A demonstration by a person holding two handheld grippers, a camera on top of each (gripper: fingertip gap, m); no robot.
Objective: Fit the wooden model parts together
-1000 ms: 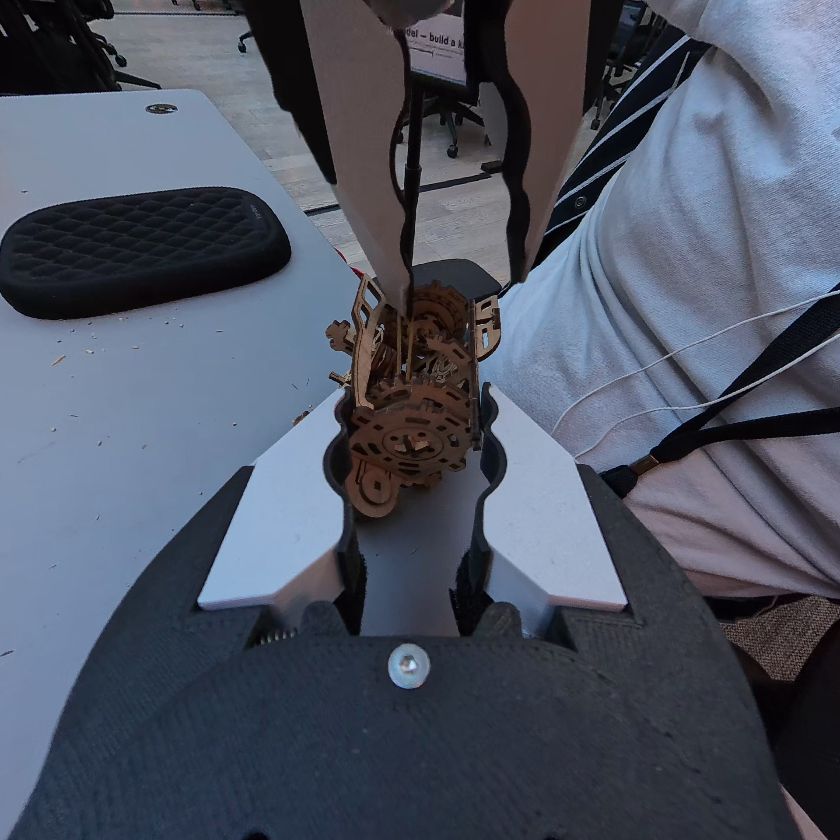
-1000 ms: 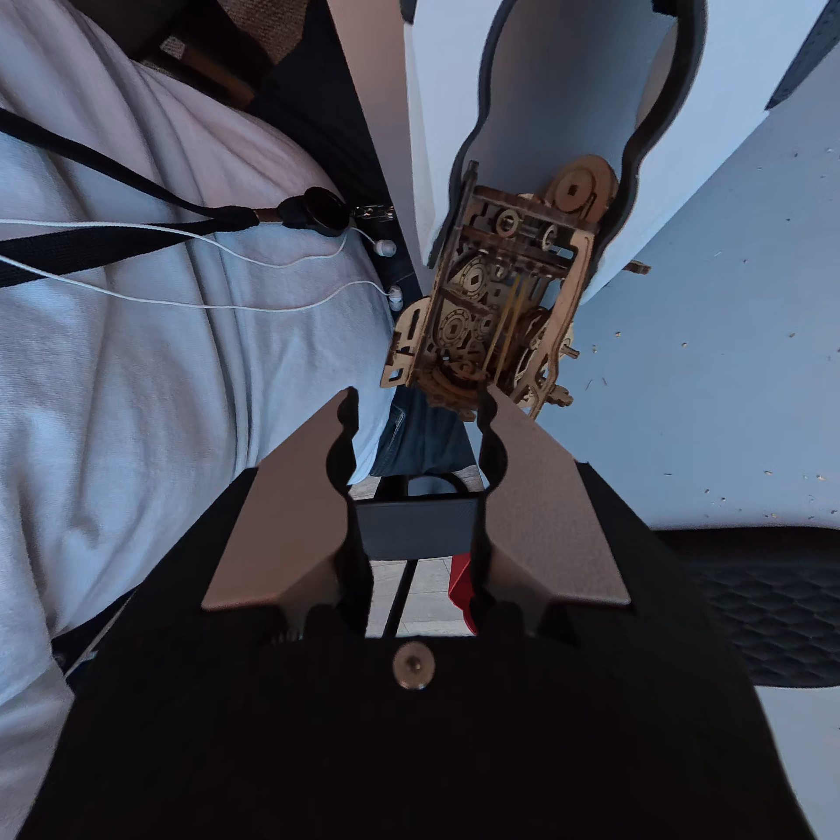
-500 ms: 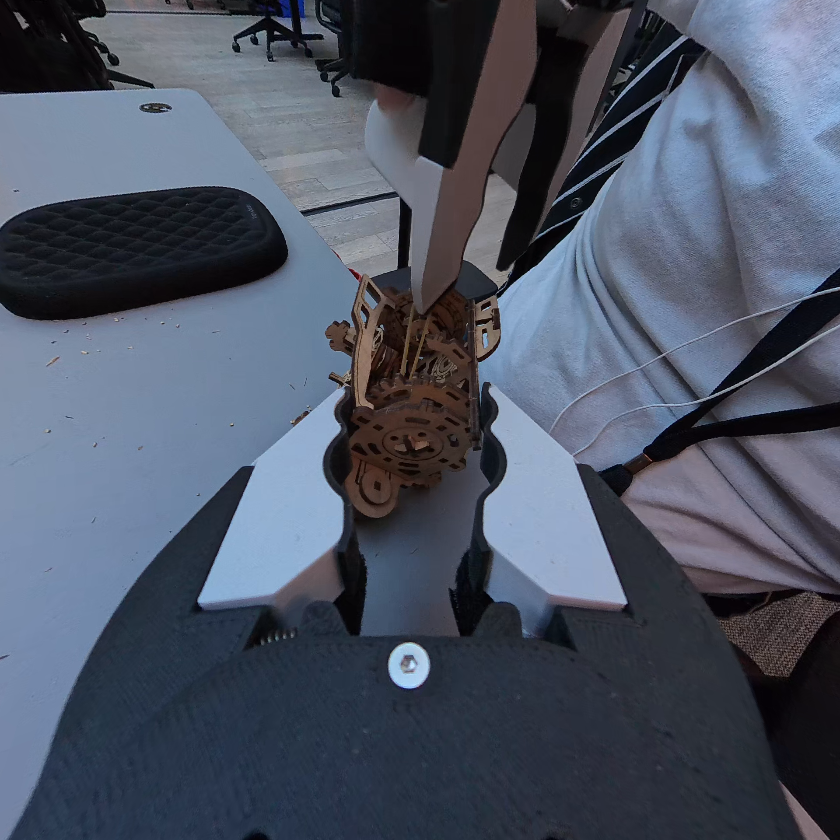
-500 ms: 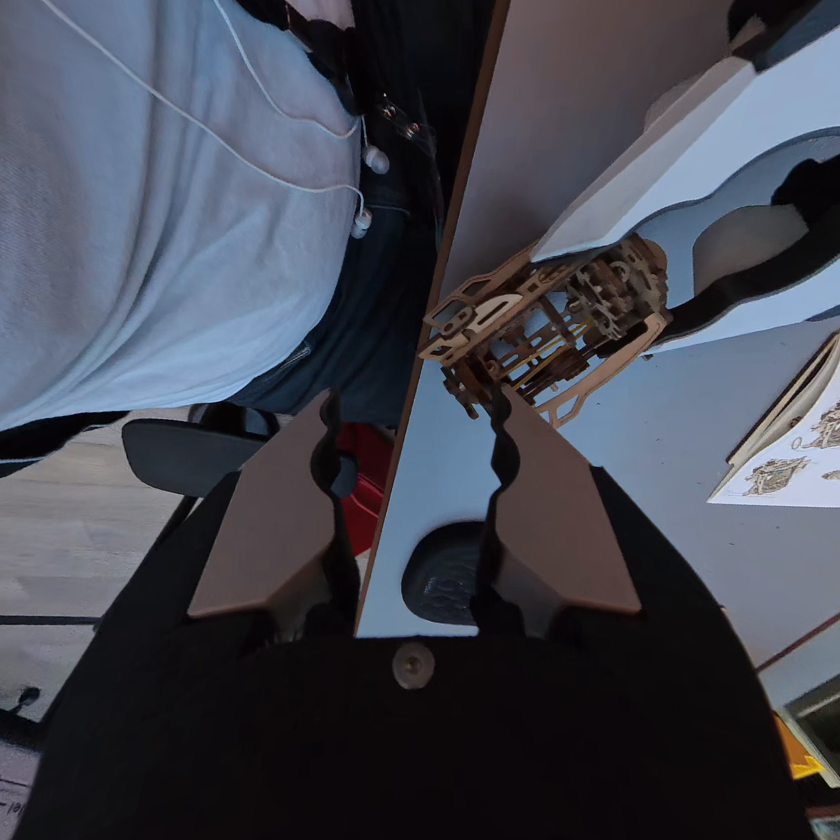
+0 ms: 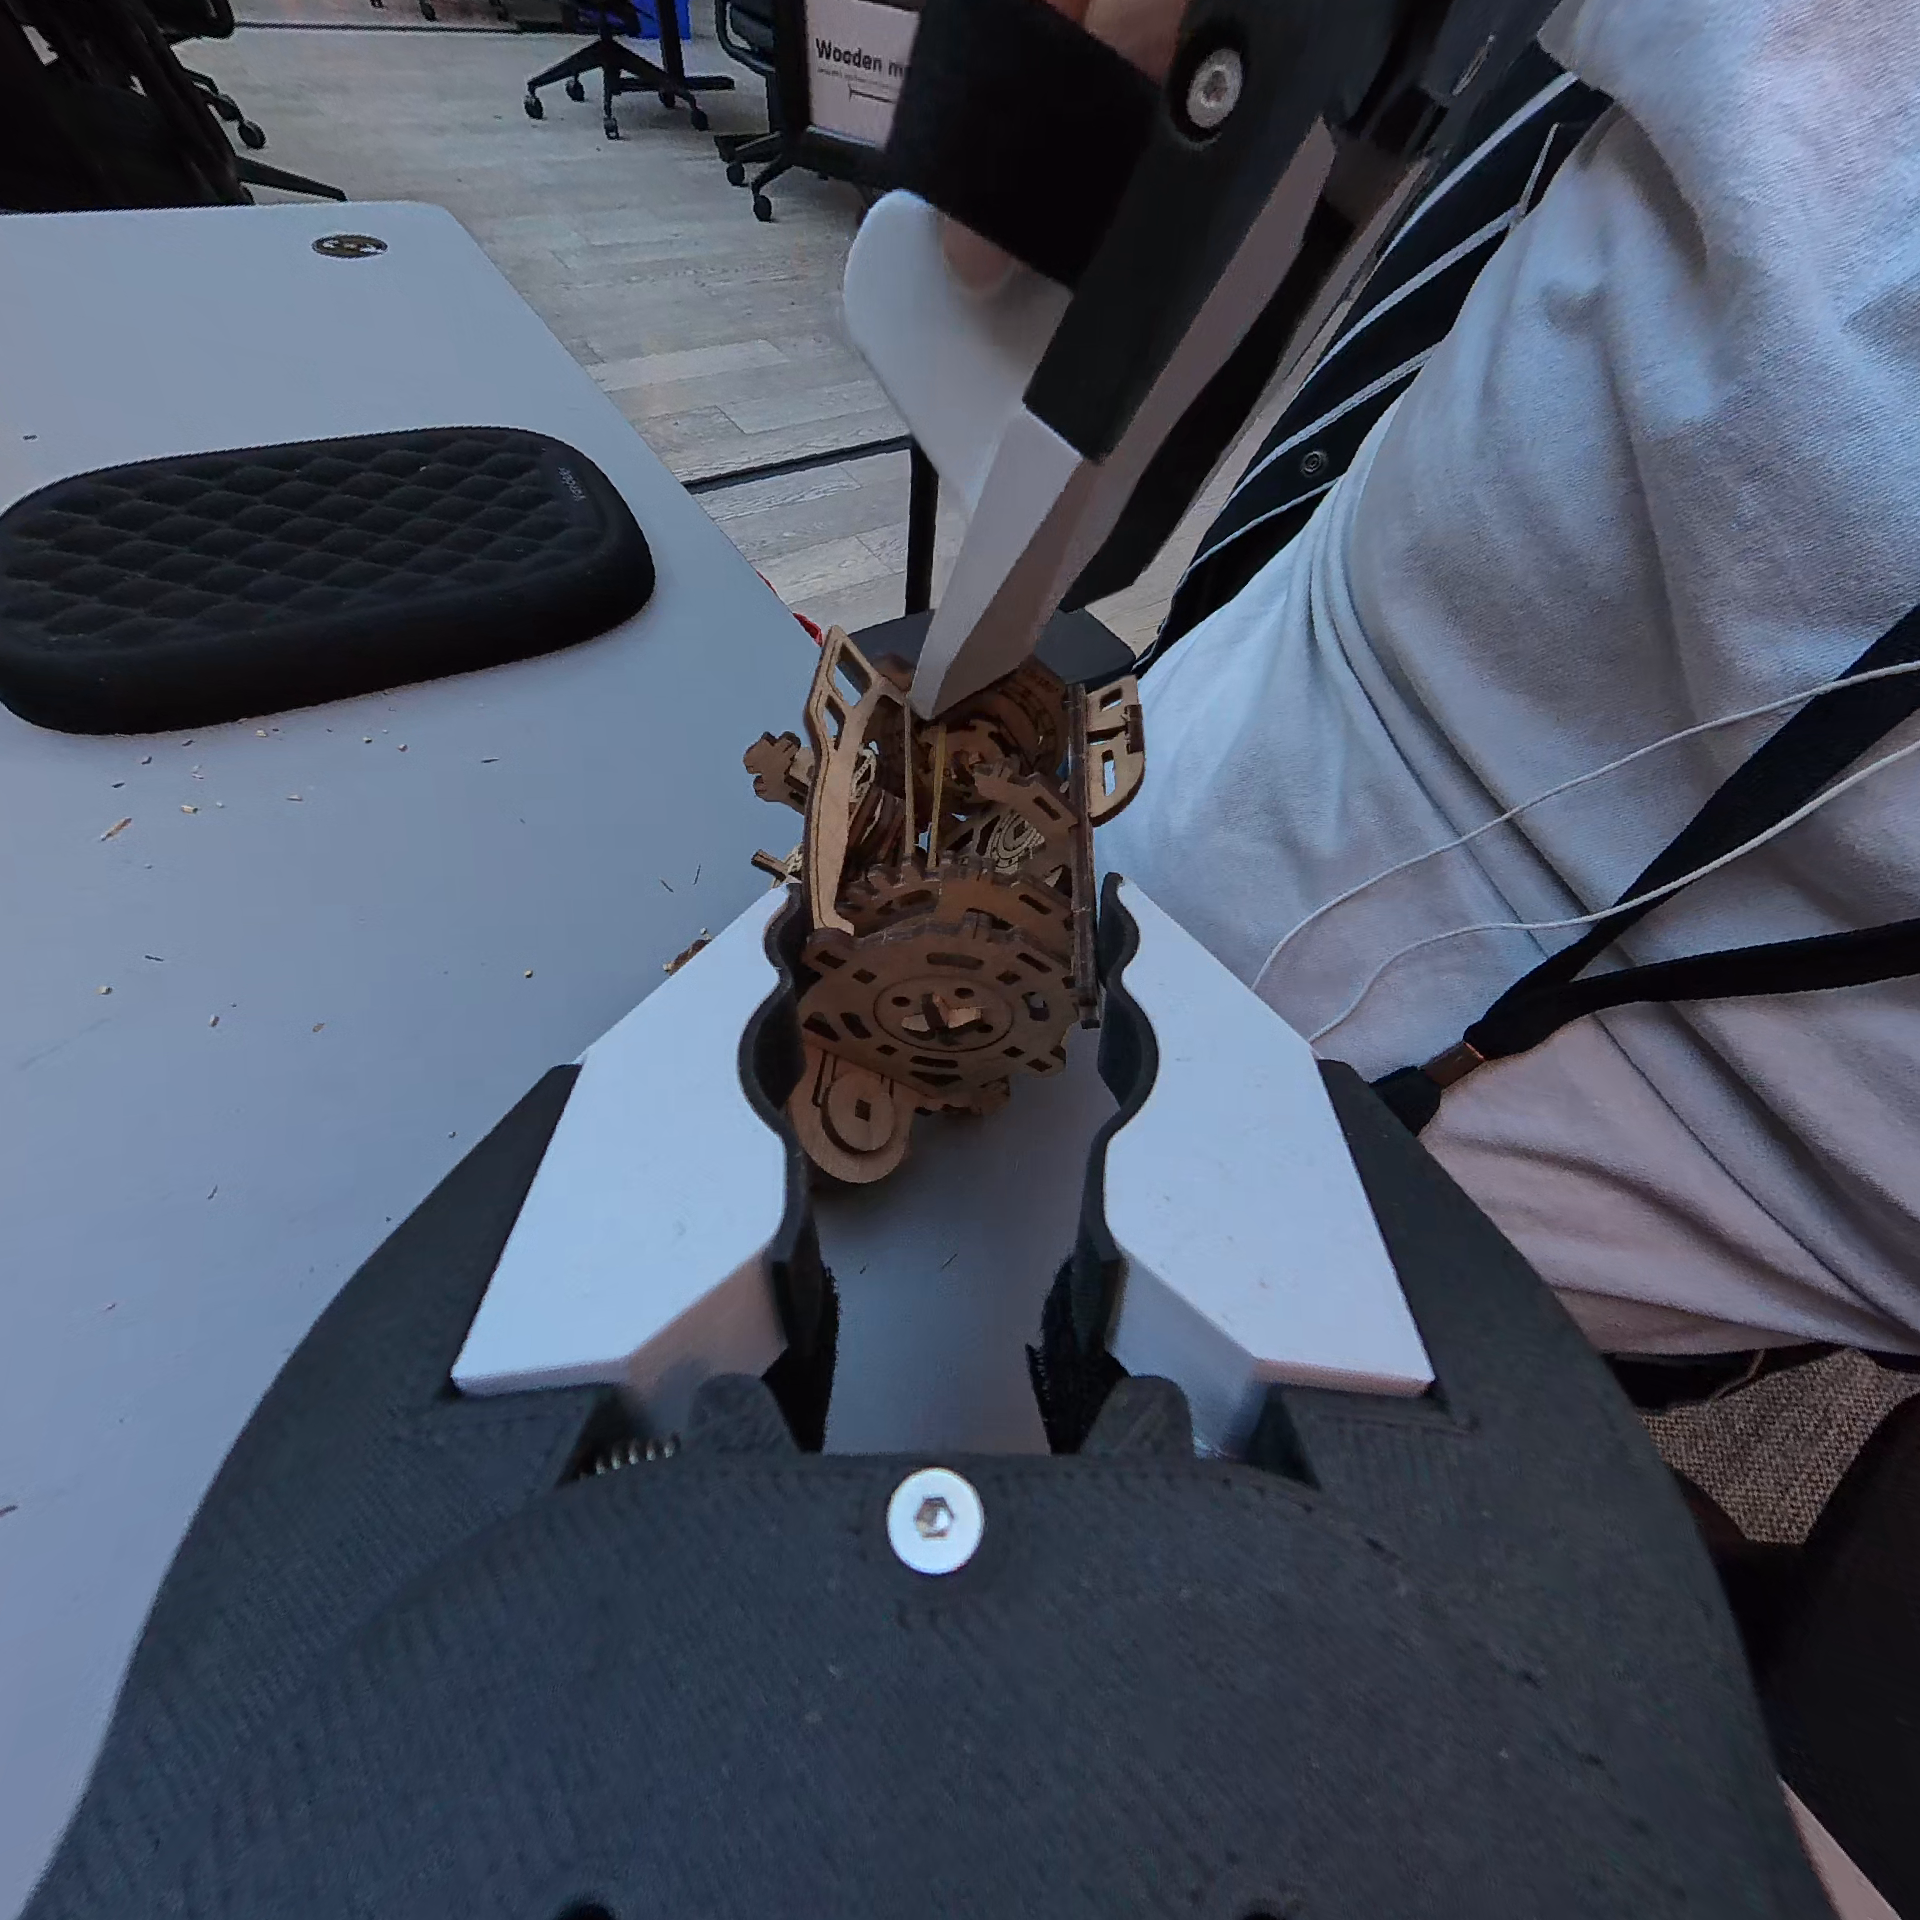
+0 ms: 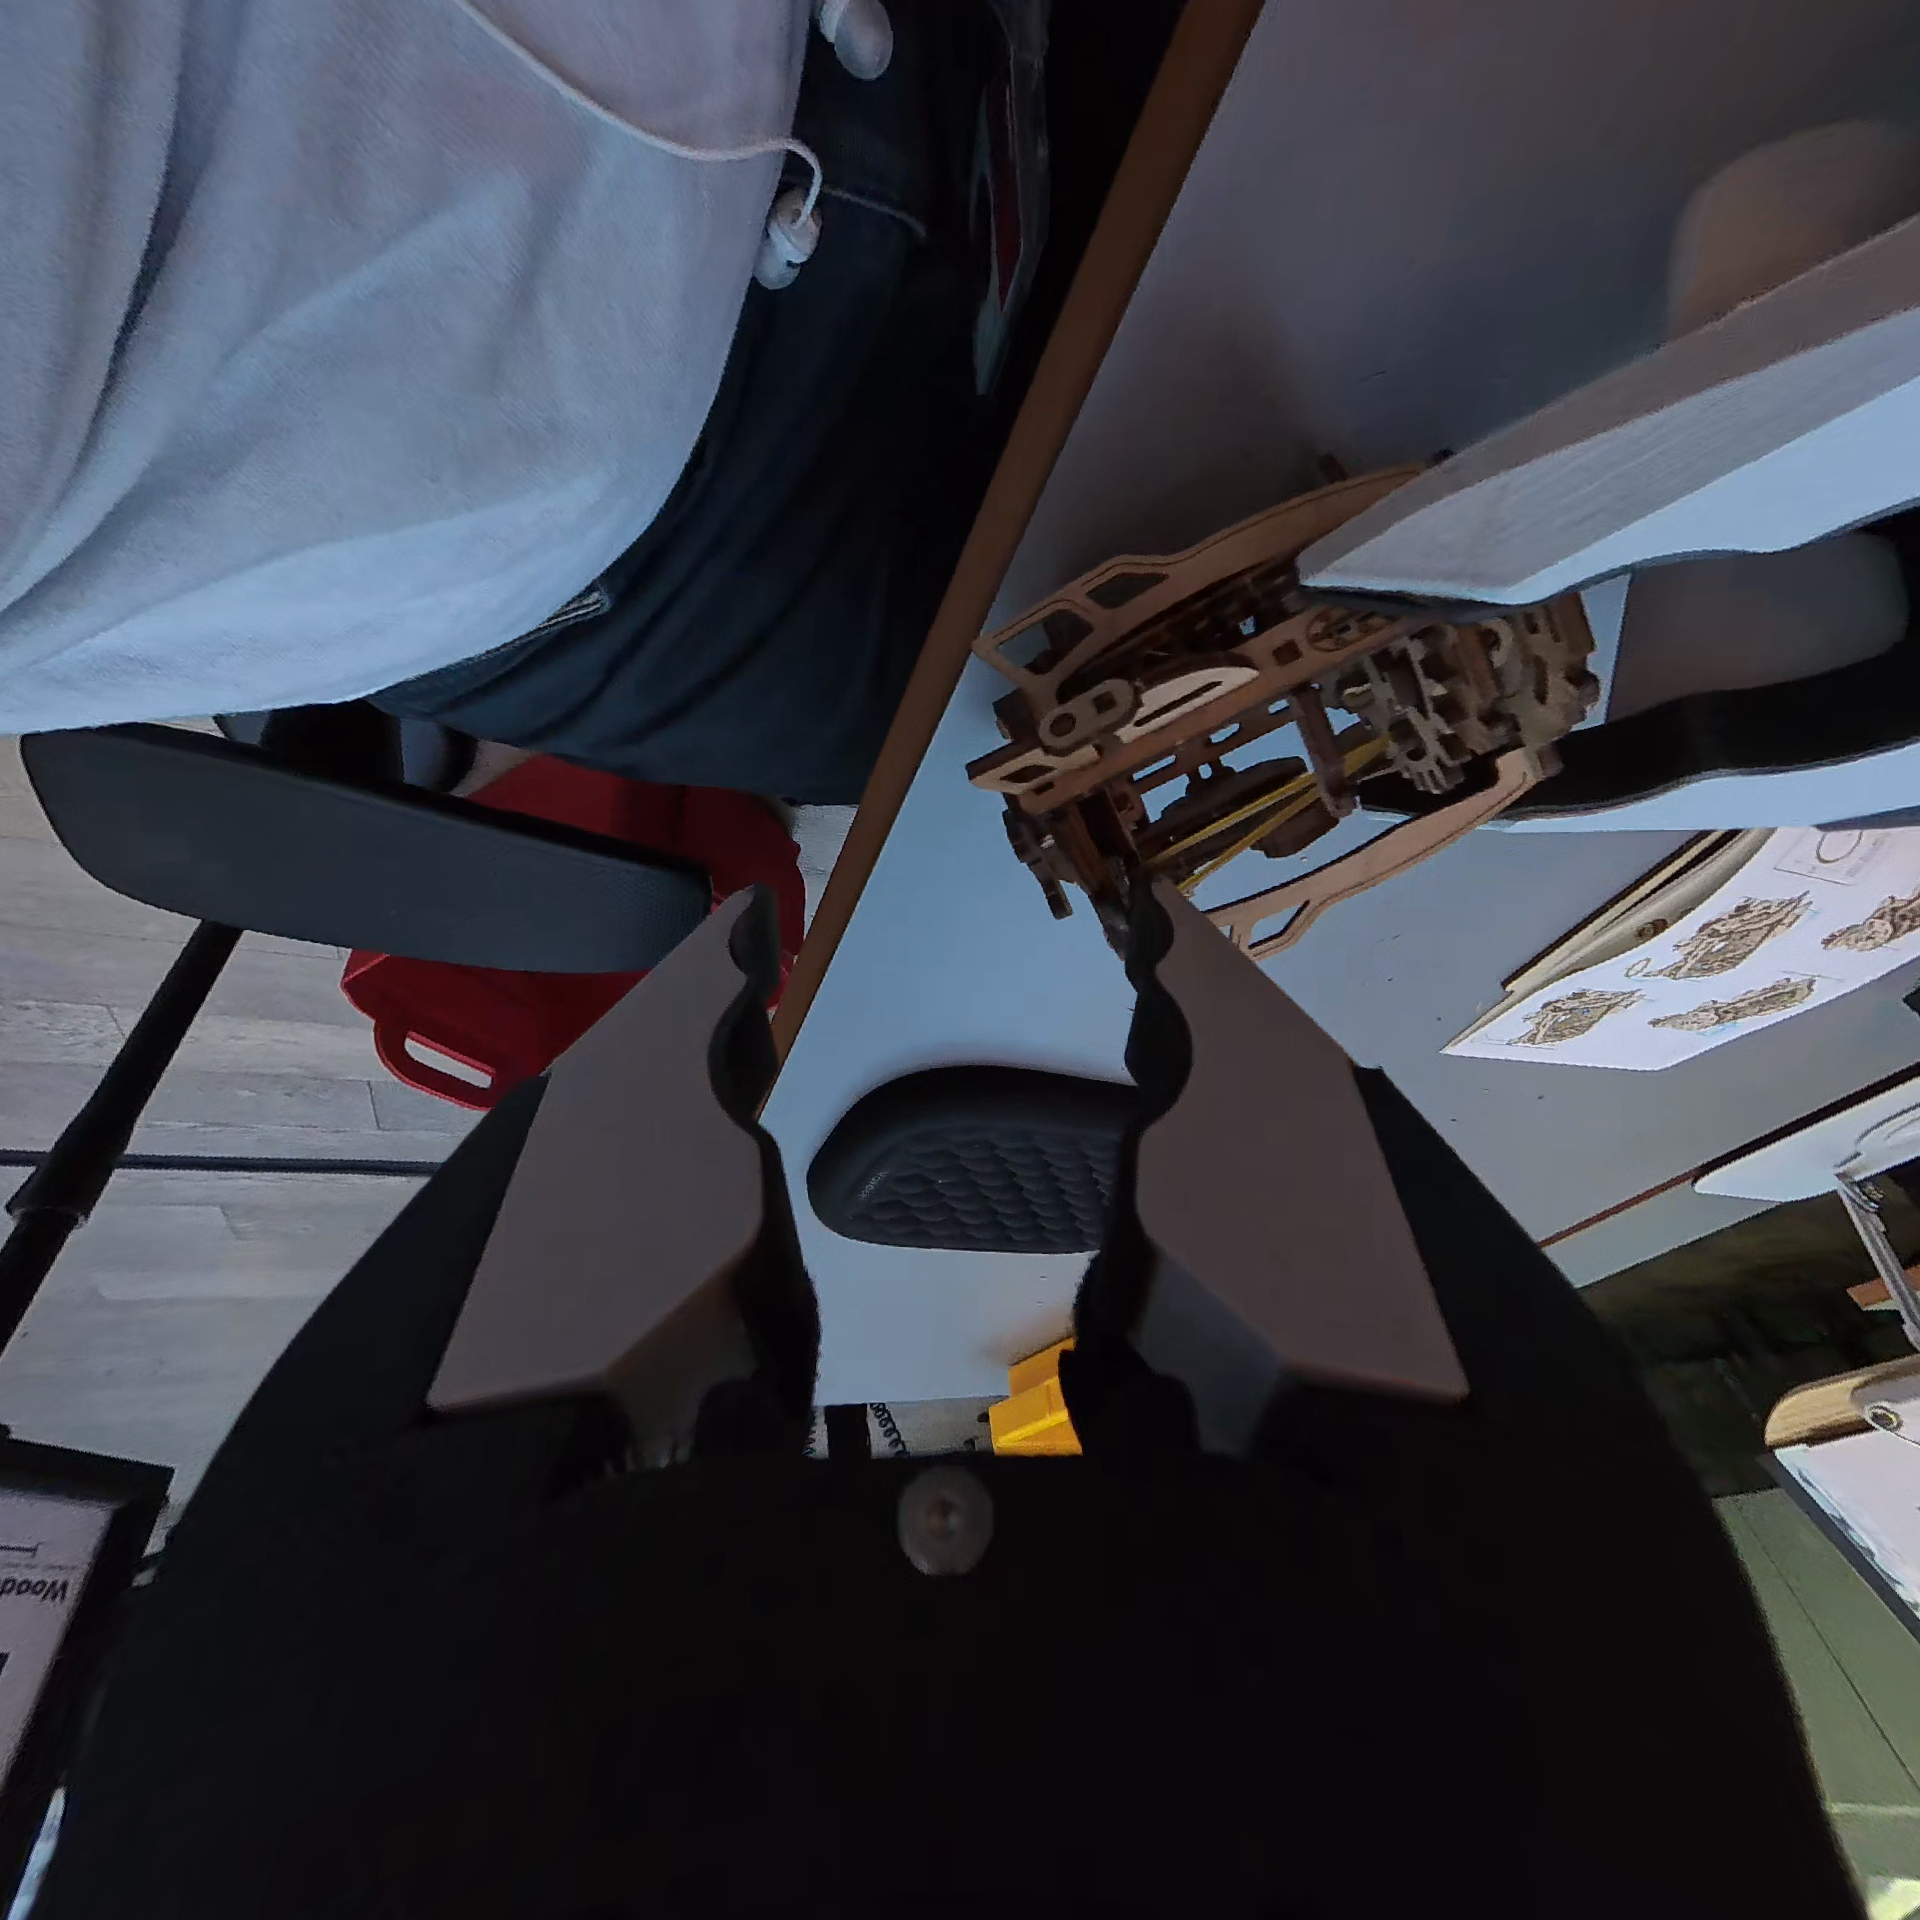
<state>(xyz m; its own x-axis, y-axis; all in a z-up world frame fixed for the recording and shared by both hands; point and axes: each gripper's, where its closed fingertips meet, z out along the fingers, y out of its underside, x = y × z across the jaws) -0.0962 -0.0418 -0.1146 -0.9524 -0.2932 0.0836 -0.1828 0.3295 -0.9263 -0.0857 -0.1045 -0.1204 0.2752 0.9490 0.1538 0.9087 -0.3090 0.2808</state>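
The left gripper [image 5: 940, 914] clamps the wooden model [image 5: 940, 935]; the right gripper [image 6: 951, 909] gapes wide, one fingertip [image 6: 1148, 914] seemingly touching its far end

Between the matt white plastic fingers [image 5: 665, 1122] sits the wooden model [image 5: 935, 935], bare laser-cut plywood with dark scorched edges. Beneath it the tabletop [image 5: 312, 987] is smooth matt grey. Beyond the left finger lies a quilted black cloth pad [image 5: 312, 561].

Brown wooden model [image 5: 940, 935], black quilted pad [image 5: 301, 566] on grey table [image 5: 312, 935], perhaps yellow bands inside.
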